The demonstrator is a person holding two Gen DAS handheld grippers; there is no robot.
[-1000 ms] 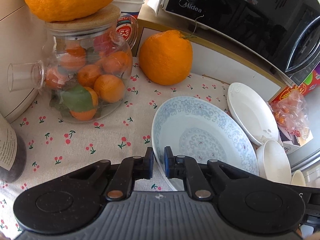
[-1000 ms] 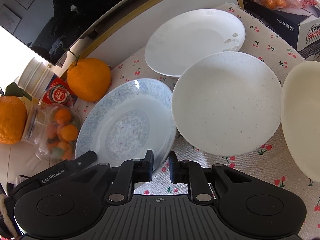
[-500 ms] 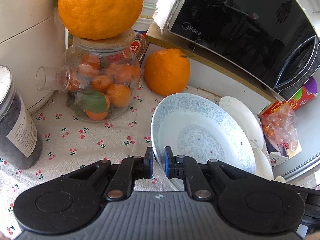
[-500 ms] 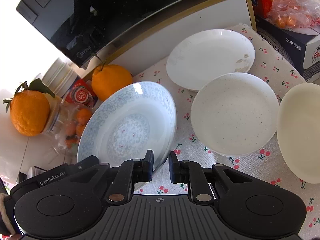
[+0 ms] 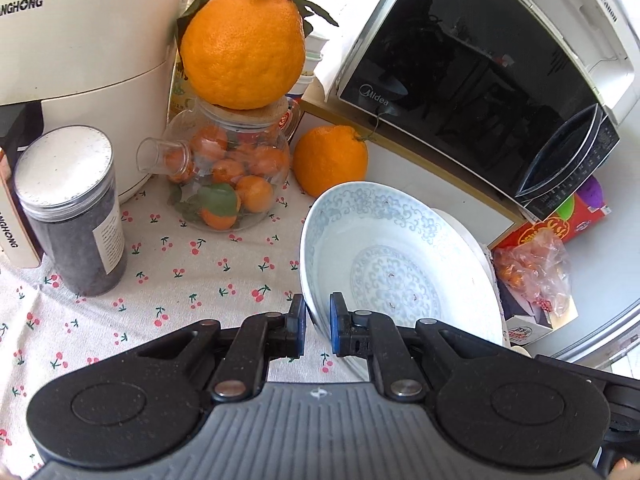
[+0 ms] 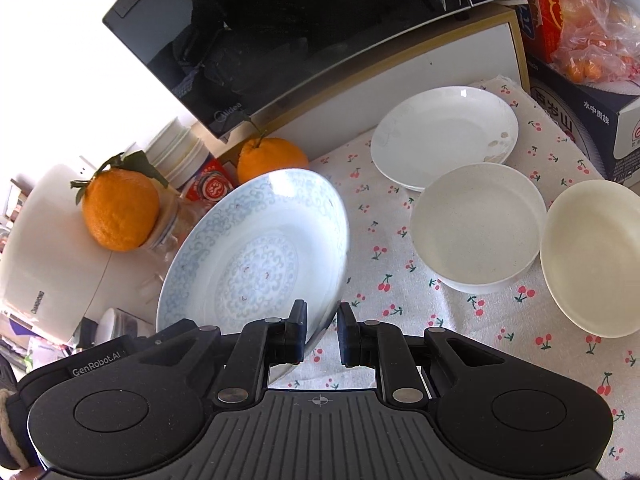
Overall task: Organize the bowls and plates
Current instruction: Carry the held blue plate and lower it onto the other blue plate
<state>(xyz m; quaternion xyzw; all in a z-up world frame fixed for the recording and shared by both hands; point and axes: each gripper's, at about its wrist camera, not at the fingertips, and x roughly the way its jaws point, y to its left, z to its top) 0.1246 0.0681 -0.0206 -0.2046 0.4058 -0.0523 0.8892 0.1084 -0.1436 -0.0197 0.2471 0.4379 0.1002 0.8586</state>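
A blue-patterned white plate [image 5: 400, 272] [image 6: 256, 256] hangs lifted off the cherry-print tablecloth [image 6: 400, 280], held on two sides. My left gripper [image 5: 318, 330] is shut on its left rim, and my right gripper [image 6: 323, 334] is shut on its right rim. To the right on the cloth lie a white plate [image 6: 444, 136], a speckled white bowl [image 6: 476, 228] and a cream bowl [image 6: 596, 256]. In the left wrist view the lifted plate hides most of the white plate [image 5: 460, 224].
A microwave [image 5: 480, 76] stands on a white shelf at the back. A glass jar of small oranges [image 5: 228, 172] with a big orange [image 5: 240, 36] on top, another orange [image 5: 330, 160], a dark canister [image 5: 72, 212] and a white appliance [image 5: 80, 32] stand left. Boxes and bagged fruit [image 6: 592, 48] sit right.
Both grippers have risen with the patterned plate, which is now off the cloth and tilted. The table's objects look smaller and farther away in both views.
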